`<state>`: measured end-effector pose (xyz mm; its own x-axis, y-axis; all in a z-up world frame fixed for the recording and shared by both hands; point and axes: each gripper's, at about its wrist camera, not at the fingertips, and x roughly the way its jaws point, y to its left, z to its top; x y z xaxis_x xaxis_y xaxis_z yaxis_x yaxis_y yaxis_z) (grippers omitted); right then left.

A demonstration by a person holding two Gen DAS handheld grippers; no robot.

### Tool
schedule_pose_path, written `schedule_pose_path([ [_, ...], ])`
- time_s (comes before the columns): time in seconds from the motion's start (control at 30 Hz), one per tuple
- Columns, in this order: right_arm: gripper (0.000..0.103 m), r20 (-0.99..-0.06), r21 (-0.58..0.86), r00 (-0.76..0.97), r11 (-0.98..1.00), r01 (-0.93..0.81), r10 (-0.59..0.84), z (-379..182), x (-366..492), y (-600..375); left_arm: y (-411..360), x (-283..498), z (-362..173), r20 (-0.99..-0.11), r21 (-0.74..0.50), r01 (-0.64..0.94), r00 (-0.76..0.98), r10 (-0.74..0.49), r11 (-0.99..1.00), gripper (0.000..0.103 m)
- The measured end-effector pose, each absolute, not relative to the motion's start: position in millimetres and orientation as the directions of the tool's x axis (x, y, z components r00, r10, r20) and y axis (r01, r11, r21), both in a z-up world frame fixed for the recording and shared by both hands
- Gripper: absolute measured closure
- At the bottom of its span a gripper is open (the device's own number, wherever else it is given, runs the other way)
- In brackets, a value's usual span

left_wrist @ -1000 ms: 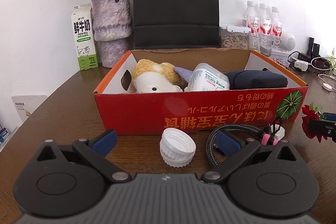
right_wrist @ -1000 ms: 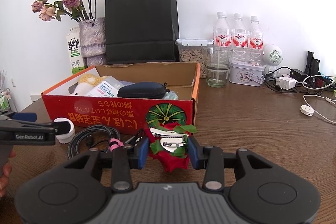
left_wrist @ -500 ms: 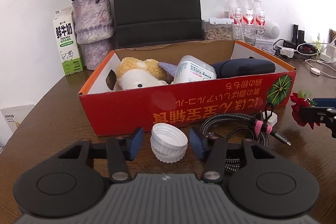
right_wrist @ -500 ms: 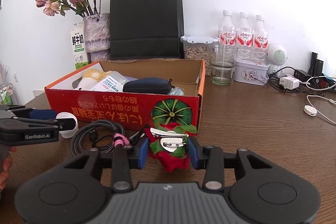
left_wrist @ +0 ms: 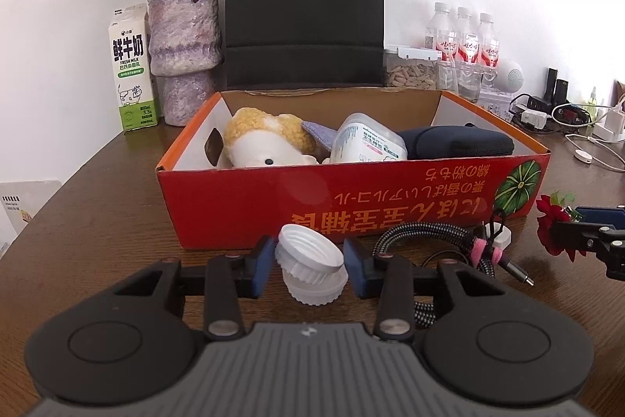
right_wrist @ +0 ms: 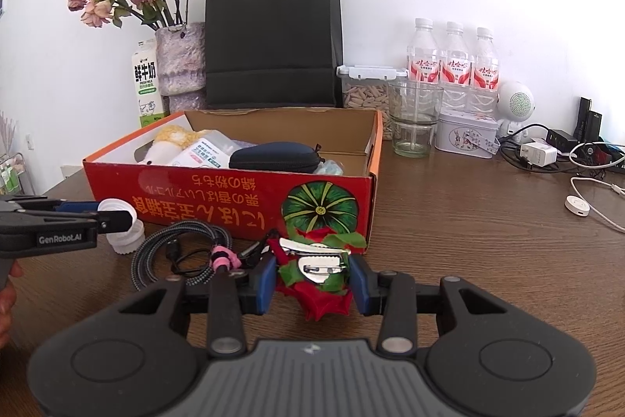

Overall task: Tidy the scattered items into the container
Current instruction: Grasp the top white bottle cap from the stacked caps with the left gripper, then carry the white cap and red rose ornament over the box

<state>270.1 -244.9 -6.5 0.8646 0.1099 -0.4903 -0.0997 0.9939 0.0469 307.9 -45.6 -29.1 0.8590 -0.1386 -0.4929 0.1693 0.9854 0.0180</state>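
Two stacked white screw caps (left_wrist: 308, 249) sit on the table in front of the red cardboard box (left_wrist: 273, 206). My left gripper (left_wrist: 308, 256) is closing on the upper cap, with both blue pads against its sides and the cap tilted. From the right wrist view, the left gripper (right_wrist: 113, 217) appears at the left by the caps (right_wrist: 125, 241). My right gripper (right_wrist: 312, 276) is shut on a red flower hair clip (right_wrist: 316, 268) with a metal clasp, just in front of the box (right_wrist: 218, 198). A braided cable (left_wrist: 425, 233) lies coiled between the two grippers.
The box holds a plush toy (left_wrist: 265, 143), a white tub (left_wrist: 367, 143) and a dark zip case (left_wrist: 457, 147). Behind it stand a vase (left_wrist: 183, 49), a milk carton (left_wrist: 131, 73), a black paper bag (left_wrist: 304, 10), bottles (right_wrist: 453, 65) and a glass (right_wrist: 414, 120). Chargers and cables (right_wrist: 566, 159) lie at right.
My left gripper's jaws went from wide open to closed around the upper white cap, which now sits tilted. The right gripper has kept still with the flower clip.
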Motion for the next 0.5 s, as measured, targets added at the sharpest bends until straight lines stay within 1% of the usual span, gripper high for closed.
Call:
schedule_pose_path([
  [0.13,0.065,-0.483,0.045,0.869,0.994,-0.101,0.111,-6,269,-245,-46,303,-27,-0.475,0.011,0.172,0.868,-0.146,0.985,0.063],
  [0.37,0.065,-0.444,0.039,0.889,0.993,-0.110,0.116,3,259,-241,-45,283,-14,-0.422,-0.007,0.169,0.893,-0.156,0.986,0.063],
  [0.5,0.065,-0.417,0.031,0.900,0.992,-0.122,0.124,10,249,-237,-41,269,-4,-0.389,-0.040,0.173,0.904,-0.175,0.984,0.063],
])
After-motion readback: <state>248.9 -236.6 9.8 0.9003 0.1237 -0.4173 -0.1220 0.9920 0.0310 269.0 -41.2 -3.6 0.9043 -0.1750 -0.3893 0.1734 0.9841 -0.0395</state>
